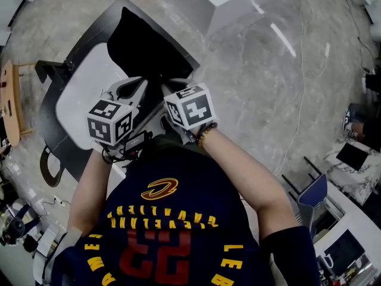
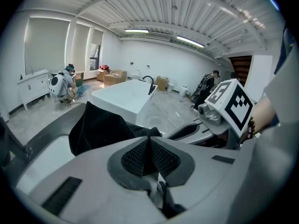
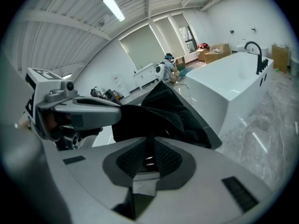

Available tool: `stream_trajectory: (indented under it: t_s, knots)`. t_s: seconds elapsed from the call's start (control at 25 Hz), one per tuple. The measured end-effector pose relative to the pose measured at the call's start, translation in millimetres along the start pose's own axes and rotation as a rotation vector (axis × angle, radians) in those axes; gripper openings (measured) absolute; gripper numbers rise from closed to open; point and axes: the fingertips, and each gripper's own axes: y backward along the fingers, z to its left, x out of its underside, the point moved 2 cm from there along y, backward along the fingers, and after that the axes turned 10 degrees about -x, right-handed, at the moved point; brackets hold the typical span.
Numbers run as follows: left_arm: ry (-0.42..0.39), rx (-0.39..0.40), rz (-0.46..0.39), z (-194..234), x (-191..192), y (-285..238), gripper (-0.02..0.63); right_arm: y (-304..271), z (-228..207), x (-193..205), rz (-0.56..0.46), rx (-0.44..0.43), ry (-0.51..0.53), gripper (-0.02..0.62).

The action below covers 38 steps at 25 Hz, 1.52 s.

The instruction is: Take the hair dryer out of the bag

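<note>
The bag is black soft cloth, lying on the far part of a white basin with a dark rim. Its near edge is drawn up toward the person. The dryer shows in no view, so I judge it is still inside.

Both grippers meet side by side at that near edge. The left gripper has its jaws narrow, with a fold of black cloth pinched between the pads. The right gripper is closed almost to nothing. The cloth comes right up to its tips and seems nipped there, though the hold looks thin.

The step in hand reads as opening the mouth of the bag. To do it well:

- Pinch one layer of rim in each gripper, not both layers together. Otherwise pulling only stretches the bag shut.
- Draw the two apart, left and right, and lift a little so the mouth gapes upward.
- Let the bag's body rest on the basin, so the dryer's weight does not drag the cloth out of the jaws.
- The right grip looks the more likely to slip, so retake it deeper before pulling hard.
- Once the dryer shows, hold with one gripper, free the other, and take the handle. Watch that the cord does not catch.
</note>
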Motion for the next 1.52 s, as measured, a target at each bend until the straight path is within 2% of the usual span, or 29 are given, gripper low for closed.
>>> stream_trajectory:
  t_s: [0.36, 0.52, 0.64, 0.76, 0.92, 1.2, 1.52]
  knots:
    - [0.052, -0.027, -0.053, 20, -7, -3, 0.017, -49, -16, -24, 0.107, 0.107, 0.097, 0.18]
    - [0.173, 0.026, -0.089, 24, -4, 1, 0.017, -68, -24, -31, 0.127, 0.122, 0.11, 0.222]
    - [0.28, 0.063, -0.108, 30, 1, 2, 0.017, -82, -33, -29, 0.163, 0.131, 0.099, 0.236]
    - [0.331, 0.07, -0.109, 36, 6, 2, 0.017, -94, -41, -25, 0.194, 0.146, 0.076, 0.236]
    - [0.358, 0.065, -0.098, 40, 13, 2, 0.017, -108, -44, -22, 0.208, 0.168, 0.086, 0.247]
    - [0.381, 0.043, -0.089, 48, 22, 3, 0.017, -122, -44, -20, 0.316, 0.182, 0.205, 0.247]
    - [0.348, 0.026, -0.068, 42, 20, -1, 0.017, -108, -49, -16, 0.36, 0.157, 0.209, 0.236]
